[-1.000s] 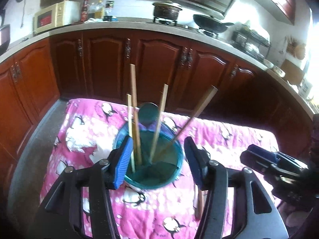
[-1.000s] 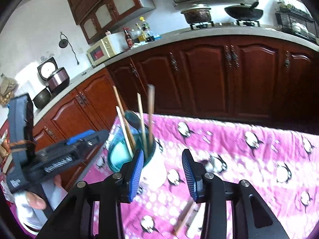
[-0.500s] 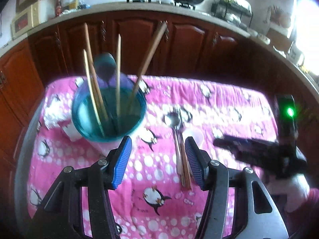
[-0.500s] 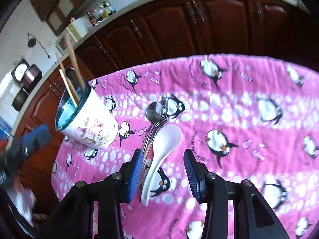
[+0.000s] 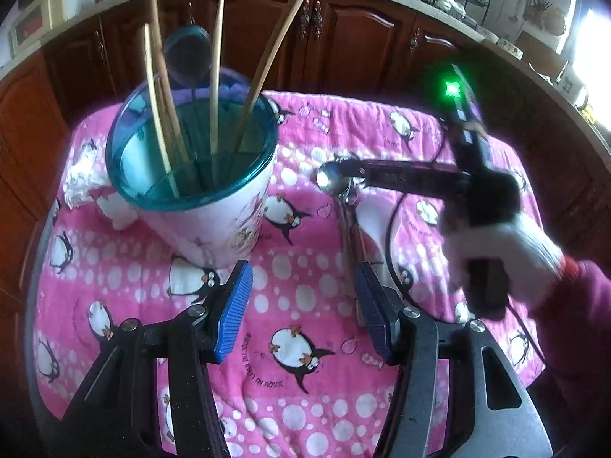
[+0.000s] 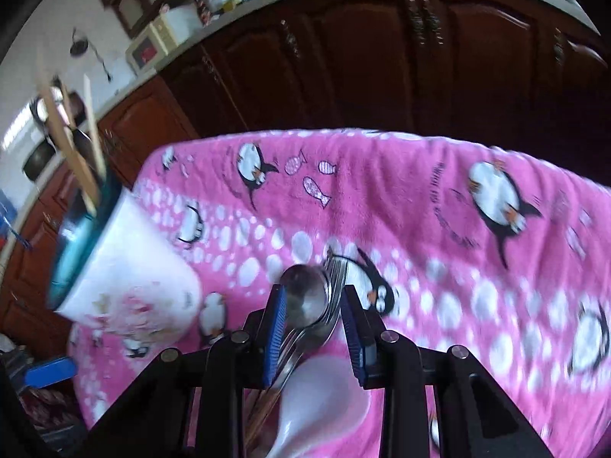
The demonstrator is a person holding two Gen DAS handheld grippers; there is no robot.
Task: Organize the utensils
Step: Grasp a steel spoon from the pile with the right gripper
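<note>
Lying between the spread pads of the right gripper (image 6: 312, 327), the metal spoon (image 6: 305, 299) is not clamped. Its bowl is pointed away from the jaws, long axis along the fingers. The left gripper (image 5: 303, 311) is held open and empty.

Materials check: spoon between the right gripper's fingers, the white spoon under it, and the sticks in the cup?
Metal spoon: polished steel by its look, mirror glare on the bowl. White spoon: glossy ceramic or melamine, can't tell which; smooth, opaque. Chopsticks: pale matte bamboo or wood. Cup: white printed wall, translucent teal rim, probably plastic.

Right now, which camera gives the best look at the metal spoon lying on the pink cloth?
The right wrist view: the metal spoon fills the middle, its bowl between the open right gripper fingers. The left wrist view shows only its shiny bowl, partly behind the right gripper.
</note>
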